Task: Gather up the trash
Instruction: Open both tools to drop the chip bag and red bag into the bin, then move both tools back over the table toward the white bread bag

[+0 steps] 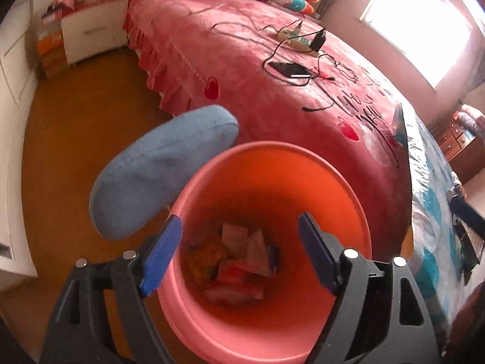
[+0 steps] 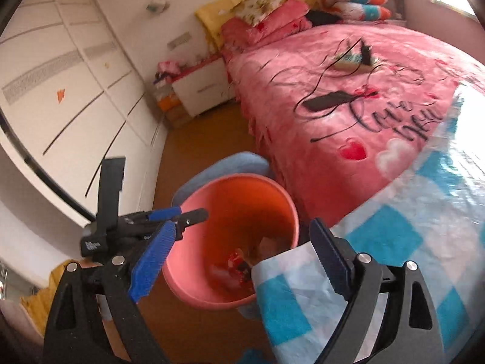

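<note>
Bedroom floor of brown boards [image 1: 75, 127] runs beside a bed under a pink cover [image 1: 272, 91], and on that floor, tight against the bed's side, stands the pink bin [image 1: 272, 163]. At its bottom lies the trash [image 1: 239, 257]: crumpled paper and red and yellow wrappers in a loose heap. Directly above the bin's mouth hangs the left tool [image 1: 239, 251], its blue pads spread wide with nothing between them but the view down into the bin. The right tool [image 2: 239, 261] sits just beside the bin at the bed's corner, its jaws also apart and gripping nothing; the left tool [image 2: 169, 215] shows in its view, over the bin's far rim. A blue cushion [image 1: 157, 166] leans against the bin on the side away from the bed. A blue and white checked sheet [image 2: 379, 257] covers the near end of the bed and droops next to the bin. Farther up the cover lie a phone [image 1: 289, 69], a power strip [image 1: 298, 41] and black cables. White wardrobe doors [image 2: 60, 75] and a small white cabinet [image 1: 94, 35] stand well apart across the room.
</note>
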`<state>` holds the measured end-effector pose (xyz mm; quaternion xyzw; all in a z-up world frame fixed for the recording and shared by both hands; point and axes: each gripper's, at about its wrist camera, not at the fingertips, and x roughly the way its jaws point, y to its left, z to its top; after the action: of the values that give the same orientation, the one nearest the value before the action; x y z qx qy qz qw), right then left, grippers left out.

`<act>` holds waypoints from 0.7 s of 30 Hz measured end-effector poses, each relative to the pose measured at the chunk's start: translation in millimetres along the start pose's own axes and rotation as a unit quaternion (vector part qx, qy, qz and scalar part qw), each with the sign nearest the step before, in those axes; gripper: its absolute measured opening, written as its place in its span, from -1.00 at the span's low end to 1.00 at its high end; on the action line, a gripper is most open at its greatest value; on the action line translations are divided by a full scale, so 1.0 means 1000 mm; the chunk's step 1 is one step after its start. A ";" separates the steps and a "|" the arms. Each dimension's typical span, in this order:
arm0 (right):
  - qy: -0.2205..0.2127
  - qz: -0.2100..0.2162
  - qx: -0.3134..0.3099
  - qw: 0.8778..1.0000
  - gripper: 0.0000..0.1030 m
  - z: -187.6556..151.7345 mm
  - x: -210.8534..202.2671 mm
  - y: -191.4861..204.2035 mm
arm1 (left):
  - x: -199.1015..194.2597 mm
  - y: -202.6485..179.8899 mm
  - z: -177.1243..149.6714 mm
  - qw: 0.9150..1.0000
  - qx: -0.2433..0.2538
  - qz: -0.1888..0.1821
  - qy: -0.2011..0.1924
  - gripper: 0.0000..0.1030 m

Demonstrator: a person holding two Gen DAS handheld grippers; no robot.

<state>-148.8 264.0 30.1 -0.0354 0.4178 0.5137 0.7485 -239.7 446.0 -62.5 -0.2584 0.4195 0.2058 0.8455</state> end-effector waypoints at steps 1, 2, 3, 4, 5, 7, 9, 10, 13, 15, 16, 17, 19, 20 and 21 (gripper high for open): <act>-0.003 -0.004 0.003 1.000 0.73 0.001 -0.004 -0.002 | -0.001 -0.002 0.000 1.000 0.002 -0.002 -0.003 0.58; -0.007 -0.011 0.006 1.000 0.73 0.001 -0.009 -0.003 | -0.001 -0.006 0.000 1.000 0.004 -0.005 -0.005 0.58; -0.009 -0.016 0.008 1.000 0.73 0.001 -0.012 -0.004 | -0.002 -0.011 0.000 1.000 0.008 -0.009 -0.006 0.59; -0.010 -0.024 0.008 1.000 0.73 0.001 -0.017 -0.006 | -0.003 -0.015 0.000 1.000 0.011 -0.011 -0.007 0.59; -0.012 -0.031 0.008 0.999 0.73 0.000 -0.020 -0.008 | -0.004 -0.019 -0.001 1.000 0.014 -0.014 -0.008 0.60; -0.016 -0.049 0.008 0.999 0.73 -0.003 -0.027 -0.010 | -0.006 -0.029 -0.001 1.000 0.021 -0.020 -0.010 0.64; -0.022 -0.063 0.014 0.998 0.73 -0.005 -0.034 -0.016 | -0.007 -0.038 -0.001 0.999 0.027 -0.026 -0.010 0.68; -0.025 -0.070 0.016 0.997 0.73 -0.006 -0.037 -0.017 | -0.009 -0.043 -0.001 0.999 0.031 -0.029 -0.011 0.69; -0.033 -0.092 0.024 0.995 0.74 -0.010 -0.048 -0.027 | -0.013 -0.061 -0.001 0.998 0.046 -0.035 -0.011 0.70; -0.038 -0.099 0.035 0.994 0.82 -0.012 -0.054 -0.034 | -0.016 -0.070 0.000 0.998 0.055 -0.037 -0.012 0.70; -0.044 -0.102 0.041 0.993 0.82 -0.014 -0.059 -0.037 | -0.018 -0.077 0.000 0.997 0.061 -0.038 -0.014 0.70; -0.048 -0.105 0.045 0.992 0.82 -0.016 -0.065 -0.041 | -0.020 -0.082 0.000 0.997 0.066 -0.039 -0.017 0.70; -0.054 -0.110 0.049 0.991 0.82 -0.019 -0.073 -0.047 | -0.023 -0.093 0.000 0.996 0.074 -0.041 -0.020 0.71; -0.057 -0.113 0.052 0.991 0.82 -0.020 -0.076 -0.050 | -0.024 -0.098 0.001 0.996 0.076 -0.042 -0.021 0.71; -0.062 -0.117 0.055 0.990 0.82 -0.022 -0.081 -0.053 | -0.025 -0.103 0.001 0.996 0.078 -0.044 -0.021 0.71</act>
<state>-129.8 168.8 49.8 -0.0109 0.3913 0.4003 0.8286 -195.0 363.1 -14.1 -0.2058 0.4046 0.1402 0.8799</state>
